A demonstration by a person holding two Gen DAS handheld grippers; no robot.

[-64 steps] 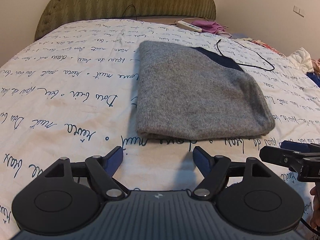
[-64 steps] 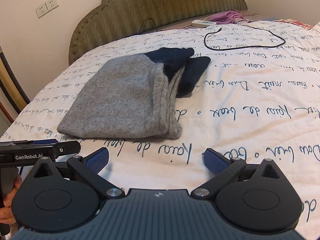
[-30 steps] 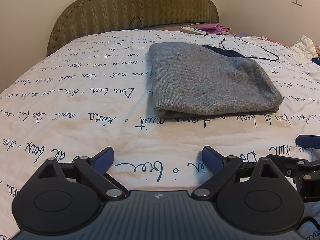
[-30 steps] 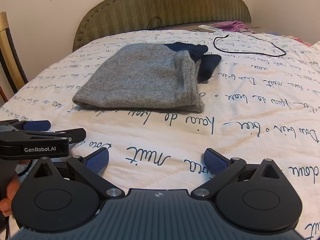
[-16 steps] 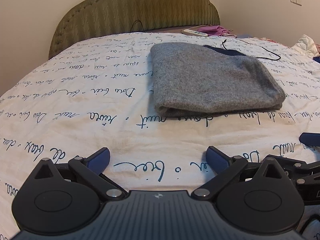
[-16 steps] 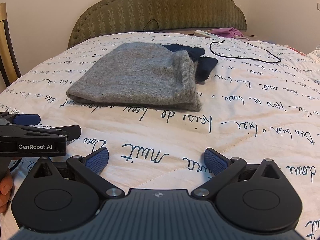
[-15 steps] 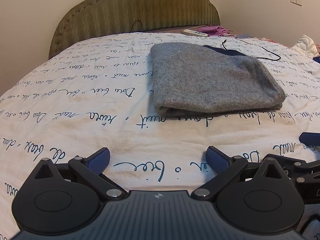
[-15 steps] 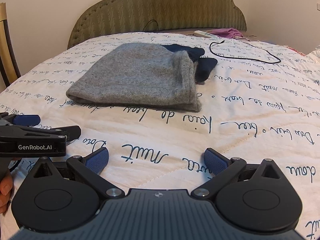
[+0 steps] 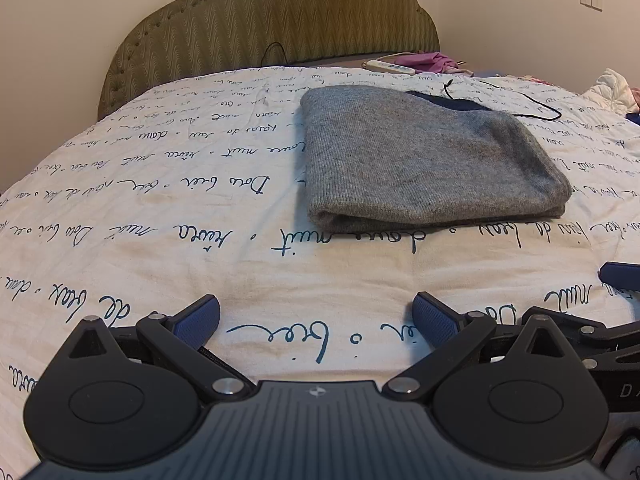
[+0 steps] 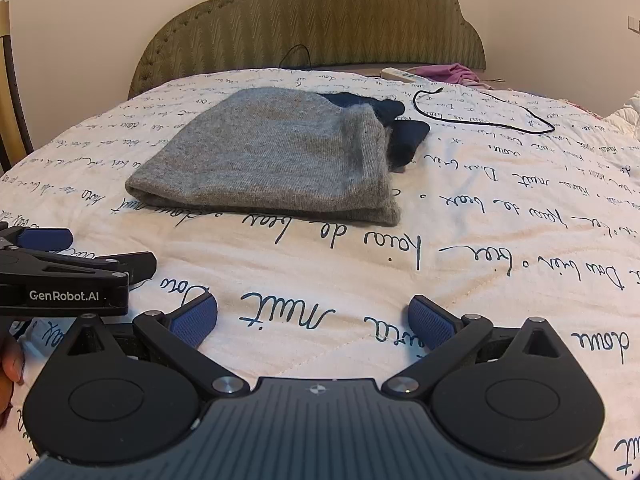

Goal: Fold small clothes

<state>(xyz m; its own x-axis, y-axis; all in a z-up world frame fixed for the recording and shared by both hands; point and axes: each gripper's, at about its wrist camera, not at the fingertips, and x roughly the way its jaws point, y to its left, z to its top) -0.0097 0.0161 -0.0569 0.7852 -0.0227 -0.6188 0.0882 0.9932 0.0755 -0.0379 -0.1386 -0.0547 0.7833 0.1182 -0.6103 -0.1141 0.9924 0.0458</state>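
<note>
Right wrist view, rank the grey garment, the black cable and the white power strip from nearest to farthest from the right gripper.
From the right gripper:
1. Grey garment, folded on the bedspread, straight ahead and slightly left.
2. Black cable, looped beyond it, to the right.
3. White power strip, at the head of the bed.

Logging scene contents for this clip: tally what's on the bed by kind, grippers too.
Folded grey garment, navy part showing at its right side: 1
Black cable: 1
White power strip: 1
Purple cloth by the headboard: 1
Grippers, both open and empty: 2, left and right
Total: 6
</note>
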